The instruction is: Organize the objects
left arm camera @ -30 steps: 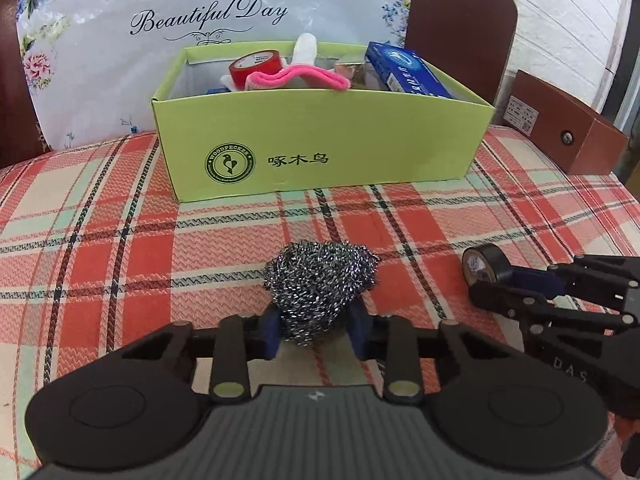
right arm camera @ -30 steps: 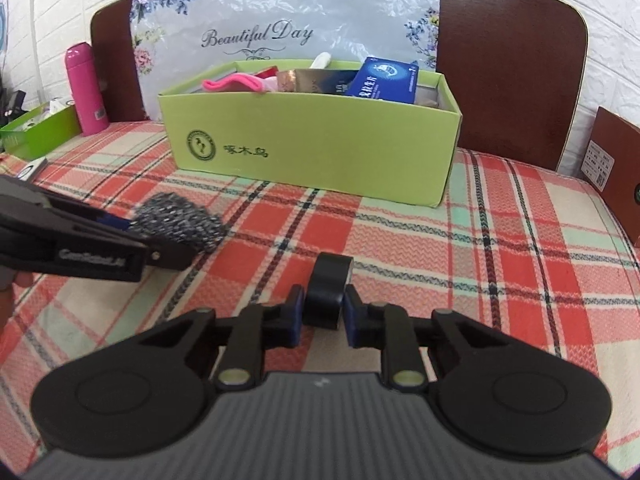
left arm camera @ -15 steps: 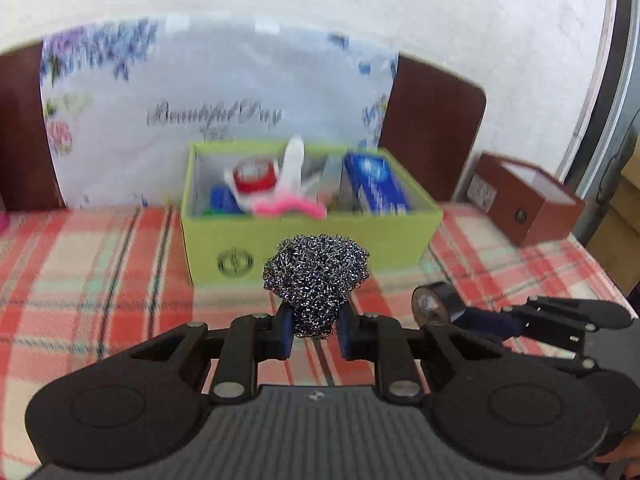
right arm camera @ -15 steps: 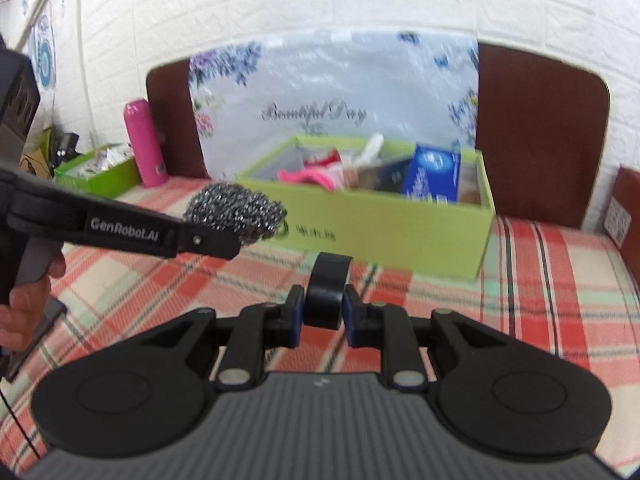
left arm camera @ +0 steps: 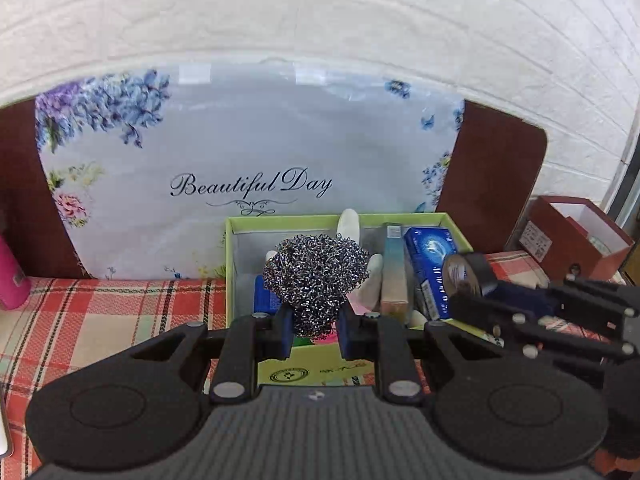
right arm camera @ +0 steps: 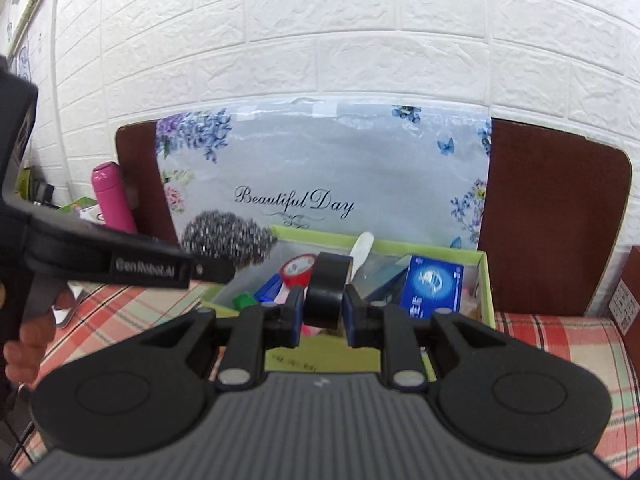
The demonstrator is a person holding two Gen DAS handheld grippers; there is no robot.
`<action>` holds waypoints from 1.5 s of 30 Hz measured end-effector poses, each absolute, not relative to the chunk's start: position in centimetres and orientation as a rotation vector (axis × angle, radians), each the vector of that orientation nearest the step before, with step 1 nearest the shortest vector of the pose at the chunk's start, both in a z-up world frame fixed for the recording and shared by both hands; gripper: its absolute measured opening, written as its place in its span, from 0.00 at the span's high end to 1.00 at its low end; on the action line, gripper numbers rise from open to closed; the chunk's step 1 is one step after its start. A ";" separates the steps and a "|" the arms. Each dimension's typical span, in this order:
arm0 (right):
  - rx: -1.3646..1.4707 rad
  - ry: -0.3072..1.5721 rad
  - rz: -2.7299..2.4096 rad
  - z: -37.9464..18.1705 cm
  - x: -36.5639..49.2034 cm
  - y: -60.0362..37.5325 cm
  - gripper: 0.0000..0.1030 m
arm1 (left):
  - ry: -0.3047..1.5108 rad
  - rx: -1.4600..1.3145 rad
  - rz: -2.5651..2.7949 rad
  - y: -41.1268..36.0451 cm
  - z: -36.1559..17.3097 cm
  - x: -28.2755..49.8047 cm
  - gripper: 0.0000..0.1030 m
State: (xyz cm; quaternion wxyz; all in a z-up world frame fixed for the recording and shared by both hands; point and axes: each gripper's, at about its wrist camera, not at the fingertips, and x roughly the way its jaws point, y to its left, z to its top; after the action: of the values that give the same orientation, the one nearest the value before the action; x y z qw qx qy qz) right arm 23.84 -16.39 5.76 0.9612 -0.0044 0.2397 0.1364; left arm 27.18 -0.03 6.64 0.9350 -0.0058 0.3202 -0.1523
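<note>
My left gripper [left arm camera: 312, 330] is shut on a steel wool scourer [left arm camera: 316, 274] and holds it in the air over the front of the green box [left arm camera: 320, 372]. My right gripper [right arm camera: 322, 314] is shut on a black tape roll [right arm camera: 326, 294], also raised at the box's front edge. The scourer shows in the right wrist view [right arm camera: 228, 238], left of the tape. The tape shows in the left wrist view [left arm camera: 466, 276] at the right. The green box [right arm camera: 486, 280] holds a red tape roll [right arm camera: 298, 270], a blue packet [right arm camera: 430, 286] and a white item [right arm camera: 360, 248].
A floral "Beautiful Day" bag [left arm camera: 248, 168] leans on a brown chair back [left arm camera: 492, 176] behind the box. A pink bottle [right arm camera: 112, 196] stands at the left. A brown box [left arm camera: 572, 236] sits at the right. The table has a red plaid cloth [left arm camera: 100, 312].
Both grippers have lifted their objects off the tablecloth and moved forward to the green box, which is now close under them.
</note>
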 end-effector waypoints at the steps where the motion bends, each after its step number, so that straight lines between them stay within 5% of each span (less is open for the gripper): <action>1: -0.016 0.487 0.272 5.7 24.8 -16.3 0.81 | 0.669 -0.016 -0.312 0.0 6.2 27.8 0.79; 13: -0.082 0.534 0.263 2.2 32.2 -15.2 0.81 | 0.707 -0.018 -0.282 0.8 2.7 32.5 0.78; 16: -0.112 0.548 0.263 1.3 33.0 -14.6 0.78 | 0.673 -0.014 -0.275 1.0 2.2 32.8 0.71; 17: -0.124 0.547 0.265 1.1 33.2 -14.4 0.74 | 0.647 -0.010 -0.266 1.0 2.1 32.6 0.58; 18: -0.140 0.543 0.260 0.8 33.2 -14.3 0.59 | 0.617 -0.003 -0.260 1.1 2.1 32.4 0.52; 20: -0.174 0.527 0.240 0.3 33.1 -14.2 0.51 | 0.597 -0.009 -0.272 1.3 2.0 32.1 0.48; 22: -0.186 0.520 0.224 -0.2 33.1 -14.4 0.31 | 0.592 -0.022 -0.283 1.6 2.0 32.0 0.44; 24: -0.171 0.518 0.226 -0.6 33.0 -15.0 0.14 | 0.584 -0.041 -0.282 1.7 2.1 31.7 0.29; 25: -0.163 0.516 0.231 -0.7 32.8 -15.3 0.10 | 0.576 -0.041 -0.246 1.7 2.2 31.5 0.18; 28: -0.172 0.495 0.217 -0.5 32.0 -15.7 0.04 | 0.521 -0.034 -0.203 1.9 2.7 30.5 0.16; 37: -0.155 0.445 0.193 2.7 26.7 -16.7 0.00 | 0.469 -0.048 -0.085 2.7 6.2 25.1 0.03; 45: -0.123 0.478 0.113 4.9 17.1 -17.4 0.00 | 0.492 -0.014 -0.019 1.6 6.8 16.9 0.03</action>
State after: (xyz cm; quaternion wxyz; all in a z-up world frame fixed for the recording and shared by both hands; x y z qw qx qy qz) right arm 17.12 -17.37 4.88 0.9682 -0.0609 0.2363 0.0558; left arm 16.92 1.63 6.81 0.9698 -0.0070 0.2436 -0.0094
